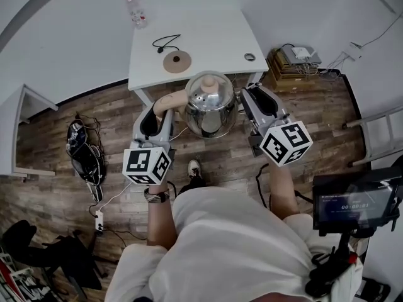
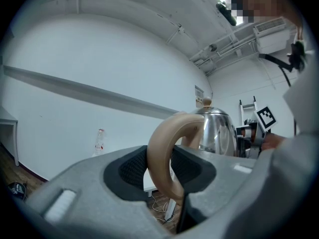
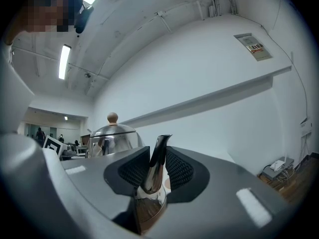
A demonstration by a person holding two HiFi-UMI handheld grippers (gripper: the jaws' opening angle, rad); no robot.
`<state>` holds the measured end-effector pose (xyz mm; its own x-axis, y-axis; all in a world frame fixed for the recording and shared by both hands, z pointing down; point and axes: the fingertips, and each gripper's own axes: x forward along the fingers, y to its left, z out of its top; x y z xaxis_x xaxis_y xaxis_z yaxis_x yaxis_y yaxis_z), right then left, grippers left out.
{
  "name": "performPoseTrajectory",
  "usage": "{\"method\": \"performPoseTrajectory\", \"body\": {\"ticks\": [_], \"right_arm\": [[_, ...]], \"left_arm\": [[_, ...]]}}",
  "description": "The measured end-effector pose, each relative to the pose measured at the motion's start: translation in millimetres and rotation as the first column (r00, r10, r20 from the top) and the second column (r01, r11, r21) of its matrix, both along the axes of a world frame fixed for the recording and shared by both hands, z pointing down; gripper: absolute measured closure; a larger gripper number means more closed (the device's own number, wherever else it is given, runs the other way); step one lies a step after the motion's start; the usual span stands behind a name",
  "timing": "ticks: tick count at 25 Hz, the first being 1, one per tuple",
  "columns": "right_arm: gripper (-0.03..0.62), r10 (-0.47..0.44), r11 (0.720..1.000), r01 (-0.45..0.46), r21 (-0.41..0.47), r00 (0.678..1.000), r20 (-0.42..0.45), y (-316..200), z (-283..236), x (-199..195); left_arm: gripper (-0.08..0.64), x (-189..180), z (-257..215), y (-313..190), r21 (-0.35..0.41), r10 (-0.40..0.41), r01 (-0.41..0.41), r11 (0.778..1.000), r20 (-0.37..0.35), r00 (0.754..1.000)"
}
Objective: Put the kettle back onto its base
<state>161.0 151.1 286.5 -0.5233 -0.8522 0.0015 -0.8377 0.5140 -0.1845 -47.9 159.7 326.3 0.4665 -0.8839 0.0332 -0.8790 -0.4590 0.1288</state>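
Observation:
A shiny steel kettle (image 1: 210, 106) with a tan knob on its lid hangs in the air over the wooden floor, just in front of the white table (image 1: 214, 36). My left gripper (image 1: 161, 113) is shut on its tan curved handle (image 2: 167, 153). My right gripper (image 1: 247, 98) is shut on the steel spout (image 3: 155, 166). The kettle body (image 3: 112, 138) shows beyond the right jaws. The round brown base (image 1: 177, 61) lies on the table with its black cord, beyond the kettle.
A plastic bottle (image 1: 136, 11) stands at the table's far left, a small ring (image 1: 250, 56) near its right edge. On the floor lie a black bag (image 1: 85, 156), a power strip (image 1: 99, 220) and stacked boxes (image 1: 296, 65). A ladder (image 1: 378, 137) stands at the right.

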Motion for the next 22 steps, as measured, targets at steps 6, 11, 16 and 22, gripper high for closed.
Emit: {"method": "performPoseTrajectory", "body": {"ticks": [6,11,16,22], "right_arm": [[0.491,0.019,1.0,-0.019,-0.007,0.999,0.026,-48.0,-6.7,-25.5],[0.494,0.031,0.999,-0.031,-0.015,0.998,0.047,-89.2,-4.3,-51.7],[0.495,0.051,0.998,-0.049,-0.046,0.997,0.051,-150.9,16.8,-97.0],[0.497,0.075,0.997,-0.072,-0.039,0.994,0.076,-162.4,6.5,-97.6]], "left_arm": [[0.41,-26.4,-10.2,-49.4,0.006,0.007,-0.007,1.0,0.0,1.0],[0.41,-53.3,-8.2,-93.4,0.001,0.019,-0.019,1.0,0.0,1.0],[0.409,-98.8,14.7,-158.0,-0.032,0.037,-0.037,0.999,-0.007,0.999],[0.408,-99.5,5.9,-170.0,-0.033,0.057,-0.057,0.998,0.0,0.998]]}}
